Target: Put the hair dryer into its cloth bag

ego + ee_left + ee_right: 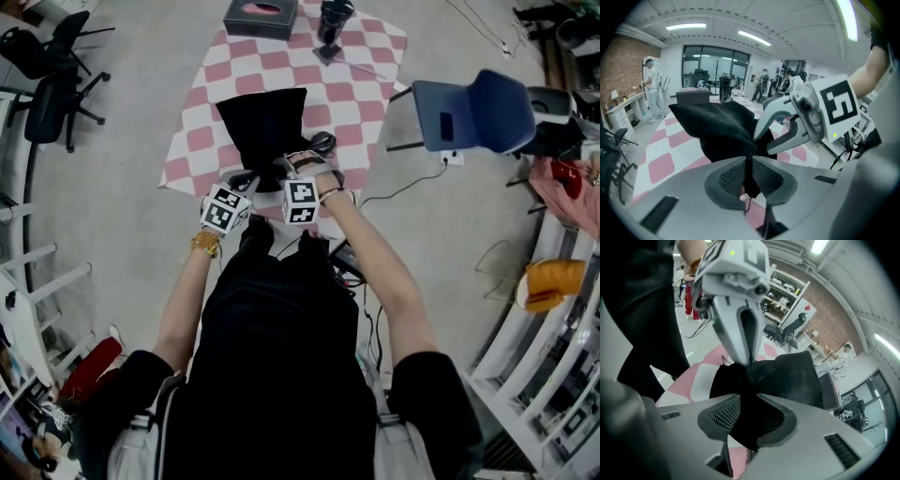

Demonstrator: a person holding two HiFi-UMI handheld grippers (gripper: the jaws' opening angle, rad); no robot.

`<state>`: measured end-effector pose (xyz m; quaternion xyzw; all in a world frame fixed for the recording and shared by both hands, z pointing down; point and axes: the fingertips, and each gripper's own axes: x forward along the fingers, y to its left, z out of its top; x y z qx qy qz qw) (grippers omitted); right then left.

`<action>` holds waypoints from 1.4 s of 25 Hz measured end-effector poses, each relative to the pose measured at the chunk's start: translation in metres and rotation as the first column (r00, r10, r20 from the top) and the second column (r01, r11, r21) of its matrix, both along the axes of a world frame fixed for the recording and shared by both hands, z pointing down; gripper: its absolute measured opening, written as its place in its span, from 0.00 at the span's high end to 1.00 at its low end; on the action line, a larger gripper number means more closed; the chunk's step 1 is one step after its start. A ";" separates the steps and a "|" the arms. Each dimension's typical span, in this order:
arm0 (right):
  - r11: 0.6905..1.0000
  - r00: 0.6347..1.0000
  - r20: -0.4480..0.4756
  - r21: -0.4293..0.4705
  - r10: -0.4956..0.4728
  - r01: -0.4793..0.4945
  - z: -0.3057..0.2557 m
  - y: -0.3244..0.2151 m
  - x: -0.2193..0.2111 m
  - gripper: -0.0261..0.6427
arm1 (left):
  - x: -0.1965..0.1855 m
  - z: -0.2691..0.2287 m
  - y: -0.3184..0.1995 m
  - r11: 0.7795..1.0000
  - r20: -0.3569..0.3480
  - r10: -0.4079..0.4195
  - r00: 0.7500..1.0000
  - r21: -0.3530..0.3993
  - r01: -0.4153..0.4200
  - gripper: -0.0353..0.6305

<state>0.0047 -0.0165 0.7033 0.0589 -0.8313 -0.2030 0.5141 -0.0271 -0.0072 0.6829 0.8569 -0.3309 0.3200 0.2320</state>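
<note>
Bag (265, 122) of black cloth on pink-and-white checked mat (370, 75), near edge lifted at mat's near end. Left gripper (749, 173) clenched on bag's edge, thin fold of cloth pressed between ribbed pads. Right gripper (749, 418) just beside it, likewise clamped on a thicker bunch of same edge; both angled downward, tips close together. Hair dryer (334, 26) upright at mat's far end, well apart from bag, outside it, next to dark box (262, 16). Blue chair (478, 112) off mat, at right.
</note>
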 end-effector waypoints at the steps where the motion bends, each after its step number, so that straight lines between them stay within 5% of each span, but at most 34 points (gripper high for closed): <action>1: 1.000 1.000 -0.020 0.006 0.001 -0.001 0.006 -0.001 0.004 0.80 | -0.004 -0.006 -0.006 1.000 0.006 -0.018 1.000 0.019 0.018 0.88; 5: 0.999 0.998 -0.061 0.036 0.007 -0.005 0.014 -0.007 0.009 0.81 | -0.036 -0.017 -0.040 0.984 -0.011 -0.163 0.987 0.063 0.164 0.88; 12: 0.999 0.998 -0.053 -0.012 0.034 -0.035 0.008 -0.010 0.009 0.77 | -0.033 0.005 -0.040 0.987 -0.121 -0.133 0.984 -0.106 0.121 0.85; 17: 0.997 0.995 0.067 -0.044 0.071 -0.068 -0.030 -0.019 -0.005 0.66 | -0.032 0.018 -0.029 0.985 -0.090 -0.122 0.988 -0.135 0.109 0.89; 26: 1.000 0.999 0.041 -0.026 0.012 -0.011 -0.019 -0.014 -0.008 0.65 | -0.020 0.058 -0.005 0.977 -0.020 -0.068 0.998 -0.206 0.062 0.92; 35: 0.994 0.996 0.028 -0.071 0.083 -0.081 -0.002 -0.010 0.012 0.66 | -0.017 0.070 -0.004 0.977 0.059 0.004 0.998 -0.212 0.009 0.91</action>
